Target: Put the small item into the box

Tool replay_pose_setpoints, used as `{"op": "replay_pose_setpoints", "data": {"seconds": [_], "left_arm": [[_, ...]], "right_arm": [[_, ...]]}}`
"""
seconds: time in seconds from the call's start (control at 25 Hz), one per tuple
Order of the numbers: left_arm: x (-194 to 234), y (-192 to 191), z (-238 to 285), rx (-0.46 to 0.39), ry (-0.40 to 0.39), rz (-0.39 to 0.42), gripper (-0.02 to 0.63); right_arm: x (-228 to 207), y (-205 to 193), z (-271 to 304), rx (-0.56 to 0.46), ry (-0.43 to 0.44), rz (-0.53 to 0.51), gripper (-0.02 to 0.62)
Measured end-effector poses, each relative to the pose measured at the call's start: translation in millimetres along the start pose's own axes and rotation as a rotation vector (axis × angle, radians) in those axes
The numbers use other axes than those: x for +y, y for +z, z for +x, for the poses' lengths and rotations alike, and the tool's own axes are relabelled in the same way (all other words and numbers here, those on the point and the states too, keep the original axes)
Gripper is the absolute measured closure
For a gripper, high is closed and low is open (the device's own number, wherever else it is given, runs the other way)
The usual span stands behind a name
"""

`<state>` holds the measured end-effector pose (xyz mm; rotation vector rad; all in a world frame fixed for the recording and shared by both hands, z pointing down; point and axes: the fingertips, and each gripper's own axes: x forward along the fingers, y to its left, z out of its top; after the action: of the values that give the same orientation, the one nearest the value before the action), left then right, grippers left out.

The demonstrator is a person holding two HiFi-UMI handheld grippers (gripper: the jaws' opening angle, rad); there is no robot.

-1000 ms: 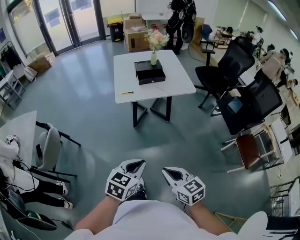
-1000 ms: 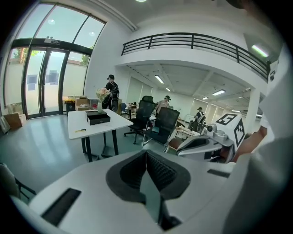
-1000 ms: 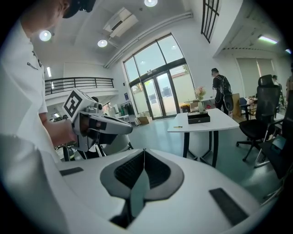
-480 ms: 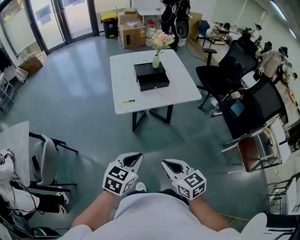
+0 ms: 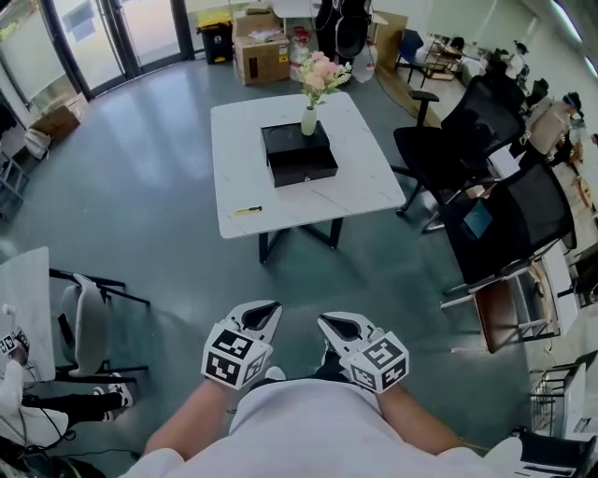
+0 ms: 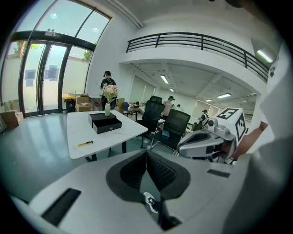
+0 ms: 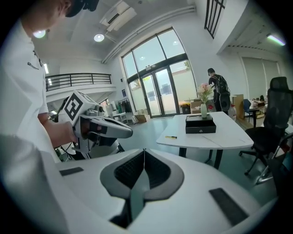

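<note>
A black box (image 5: pixel 299 152) sits on a white table (image 5: pixel 360 182) across the floor, beside a vase of pink flowers (image 5: pixel 314 89). A small yellow item (image 5: pixel 248 210) lies near the table's front left edge. My left gripper (image 5: pixel 269 308) and right gripper (image 5: pixel 328 323) are held side by side close to my body, far short of the table, both shut and empty. The left gripper view shows the box (image 6: pixel 105 123) and the yellow item (image 6: pixel 85 143) beyond the closed tips (image 6: pixel 146 153). In the right gripper view the box (image 7: pixel 200 124) and item (image 7: pixel 171 136) lie past the shut gripper (image 7: pixel 144 151).
Black office chairs (image 5: pixel 448 149) crowd the table's right side. Cardboard boxes (image 5: pixel 262 51) and a standing person (image 5: pixel 341 23) are behind it. A grey chair (image 5: pixel 79 317) and another white table's corner (image 5: pixel 23 289) stand at my left. Bare teal floor lies between me and the table.
The table with the box has drawn nearer and slid lower in the head view as I walk toward it. Both grippers stay shut in the same pose.
</note>
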<state>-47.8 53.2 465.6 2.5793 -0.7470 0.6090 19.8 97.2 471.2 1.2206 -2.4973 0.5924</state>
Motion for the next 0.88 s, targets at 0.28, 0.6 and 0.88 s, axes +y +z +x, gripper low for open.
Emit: {"op": "replay_pose_setpoints", "data": {"seconds": [0.28, 0.6, 0.88], "left_arm": [[1.6, 40.6, 65.3, -0.009, 0.061, -0.037, 0.589], [-12.6, 86.5, 137.3, -0.011, 0.125, -0.052, 0.589], [-10.7, 85.4, 162.0, 0.012, 0.203, -0.098, 0.589]], "right_arm": [[-86.2, 30.6, 4.9, -0.012, 0.066, -0.041, 0.578], [-174.9, 39.7, -9.7, 0.012, 0.14, -0.045, 0.578], [-209.1, 34.2, 0.3, 0.038, 0.208, -0.032, 0.578]]}}
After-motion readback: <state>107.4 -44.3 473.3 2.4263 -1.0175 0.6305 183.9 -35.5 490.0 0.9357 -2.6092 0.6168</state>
